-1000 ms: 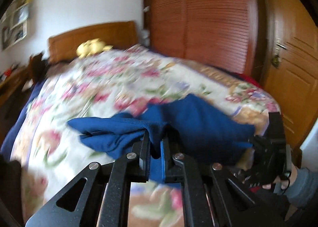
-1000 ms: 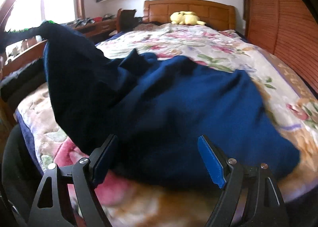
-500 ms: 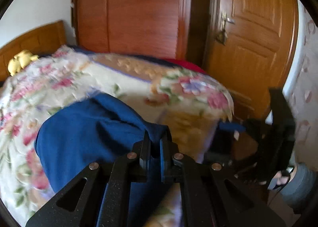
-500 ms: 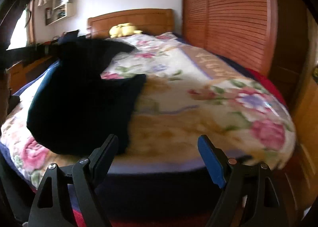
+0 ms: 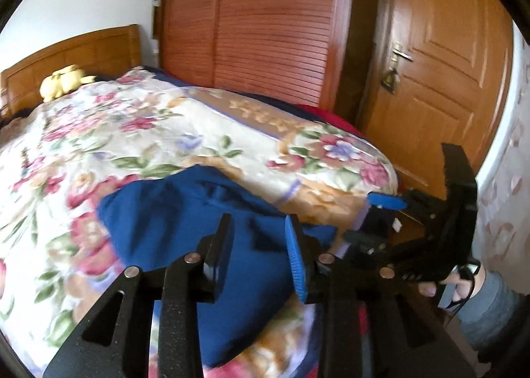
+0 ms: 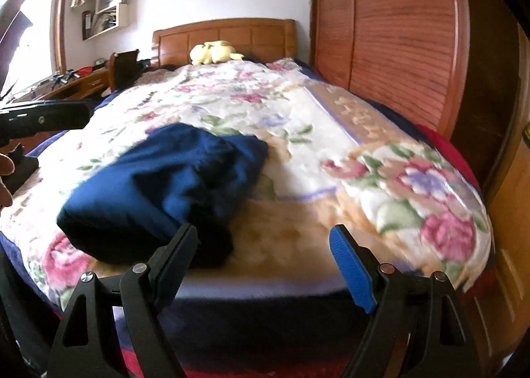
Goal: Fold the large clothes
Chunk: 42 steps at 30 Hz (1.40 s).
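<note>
Garment [image 6: 172, 186], dark blue and folded, lies on the floral blanket [image 6: 331, 153] near the bed's foot, left tool [image 5: 258, 245] opening above it, right tool [image 6: 265, 255] released, empty.

Garment [image 6: 172, 186] on blanket [image 6: 232, 106] near foot; plush toy [image 6: 213, 52] by headboard [image 6: 225, 33].

The black left gripper [image 5: 260, 245] is angled downward, its jaws opening. The black, blue-padded right gripper [image 6: 265, 245] is held wide apart.
</note>
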{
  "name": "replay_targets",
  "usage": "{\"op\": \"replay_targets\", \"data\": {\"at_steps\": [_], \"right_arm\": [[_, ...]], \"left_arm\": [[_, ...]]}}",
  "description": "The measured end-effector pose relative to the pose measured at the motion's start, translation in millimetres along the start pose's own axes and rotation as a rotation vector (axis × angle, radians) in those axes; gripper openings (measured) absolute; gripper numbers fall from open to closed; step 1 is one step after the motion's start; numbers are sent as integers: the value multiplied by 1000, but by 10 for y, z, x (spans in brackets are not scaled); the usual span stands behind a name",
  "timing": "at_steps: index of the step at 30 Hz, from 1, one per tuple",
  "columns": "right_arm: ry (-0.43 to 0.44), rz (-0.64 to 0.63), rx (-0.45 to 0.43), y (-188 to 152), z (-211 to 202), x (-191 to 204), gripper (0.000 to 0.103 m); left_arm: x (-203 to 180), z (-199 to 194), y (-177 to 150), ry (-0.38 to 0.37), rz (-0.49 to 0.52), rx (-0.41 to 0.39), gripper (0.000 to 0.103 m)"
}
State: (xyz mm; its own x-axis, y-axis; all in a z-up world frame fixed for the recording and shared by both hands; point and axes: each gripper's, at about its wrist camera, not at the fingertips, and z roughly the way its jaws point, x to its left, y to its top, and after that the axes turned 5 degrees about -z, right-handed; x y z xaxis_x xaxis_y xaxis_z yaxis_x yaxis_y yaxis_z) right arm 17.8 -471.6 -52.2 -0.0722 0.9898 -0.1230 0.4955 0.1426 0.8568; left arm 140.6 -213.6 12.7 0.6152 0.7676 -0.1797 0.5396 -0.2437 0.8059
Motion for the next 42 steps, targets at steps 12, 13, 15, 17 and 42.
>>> {"op": "replay_targets", "data": {"at_steps": [12, 13, 15, 17, 42], "right_arm": [[78, -83, 17, 219, 286, 380, 83], [82, -89, 28, 228, 331, 417, 83], [90, -98, 53, 232, 437, 458, 83], [99, -97, 69, 265, 514, 474, 83], [122, -78, 166, 296, 925, 549, 83]], "left_arm": [[875, -352, -576, 162, -132, -8, 35], [920, -361, -602, 170, -140, -9, 35], [1020, -402, -690, 207, -161, -18, 35], [1126, -406, -771, 234, -178, -21, 35], [1832, -536, -1265, 358, -338, -24, 35]]}}
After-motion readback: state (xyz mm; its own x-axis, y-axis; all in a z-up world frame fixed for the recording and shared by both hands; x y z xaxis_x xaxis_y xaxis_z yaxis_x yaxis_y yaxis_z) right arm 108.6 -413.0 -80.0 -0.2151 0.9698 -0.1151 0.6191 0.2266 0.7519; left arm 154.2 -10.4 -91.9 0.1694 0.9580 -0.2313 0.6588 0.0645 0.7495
